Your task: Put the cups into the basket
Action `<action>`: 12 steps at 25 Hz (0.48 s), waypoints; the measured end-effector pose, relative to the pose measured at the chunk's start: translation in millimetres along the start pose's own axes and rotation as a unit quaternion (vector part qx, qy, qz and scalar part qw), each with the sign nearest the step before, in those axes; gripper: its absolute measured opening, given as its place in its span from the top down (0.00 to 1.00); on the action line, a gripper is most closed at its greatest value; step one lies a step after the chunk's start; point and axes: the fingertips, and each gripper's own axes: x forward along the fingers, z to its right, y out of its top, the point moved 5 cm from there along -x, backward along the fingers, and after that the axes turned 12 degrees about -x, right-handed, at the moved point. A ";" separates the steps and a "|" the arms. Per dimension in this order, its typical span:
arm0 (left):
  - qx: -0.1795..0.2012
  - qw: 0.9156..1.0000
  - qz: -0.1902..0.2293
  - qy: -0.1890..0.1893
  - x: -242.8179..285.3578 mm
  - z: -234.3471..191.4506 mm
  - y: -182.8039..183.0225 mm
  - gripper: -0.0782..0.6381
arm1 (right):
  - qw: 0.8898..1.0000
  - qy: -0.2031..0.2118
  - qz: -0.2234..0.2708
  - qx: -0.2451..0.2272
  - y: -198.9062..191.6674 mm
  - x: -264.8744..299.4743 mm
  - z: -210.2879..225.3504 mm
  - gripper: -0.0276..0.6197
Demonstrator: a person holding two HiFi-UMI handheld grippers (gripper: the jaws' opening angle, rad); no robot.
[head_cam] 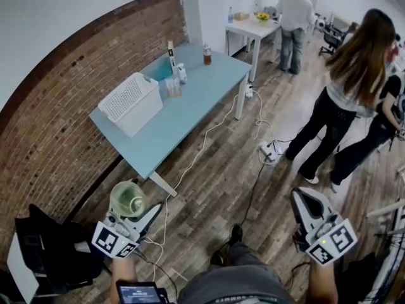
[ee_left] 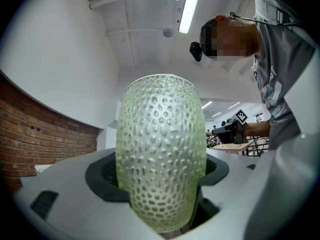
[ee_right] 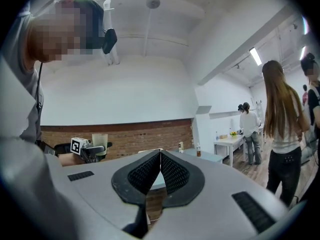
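My left gripper [head_cam: 131, 209] is low at the left of the head view, shut on a pale green dimpled glass cup [head_cam: 128, 199] held upright. In the left gripper view the cup [ee_left: 161, 139] fills the space between the pads [ee_left: 107, 176]. My right gripper [head_cam: 299, 199] is low at the right, shut and empty; its pads [ee_right: 170, 173] meet in the right gripper view. The white perforated basket [head_cam: 133, 103] stands on the light blue table [head_cam: 190, 106], well ahead of both grippers. A clear cup [head_cam: 172, 87] stands on the table just right of the basket.
Small bottles [head_cam: 207, 54] stand at the table's far end. Cables and a power strip [head_cam: 269, 149] lie on the wooden floor. Two people [head_cam: 345, 100] stand at the right, another by a white table [head_cam: 253, 25] at the back. A brick wall [head_cam: 57, 125] runs along the left.
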 end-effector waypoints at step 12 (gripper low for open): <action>0.010 1.000 0.000 0.028 105.2 -31.2 -9.3 0.40 | 0.998 0.057 0.015 0.007 -6.7 78.1 99.1 0.94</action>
